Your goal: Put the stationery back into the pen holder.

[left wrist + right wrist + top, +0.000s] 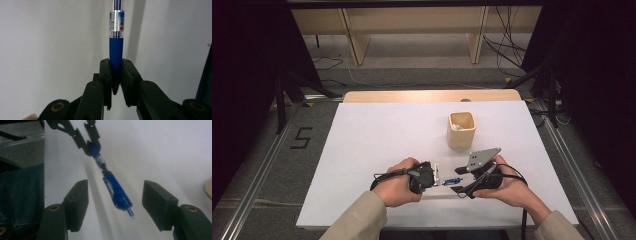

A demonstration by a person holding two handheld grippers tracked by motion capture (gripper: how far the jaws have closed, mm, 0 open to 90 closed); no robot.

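Blue pen (116,47) is clamped at its tip by the left gripper (116,75); the right gripper (115,205) stands open around its other end.

Pen (116,47) upper end: cut off by the top edge in the left gripper view.
Pen tip: hidden between the left gripper (116,75) pads.
Pen label print: too small to read.
Cup (461,130) contents: pale, unclear in the high view.
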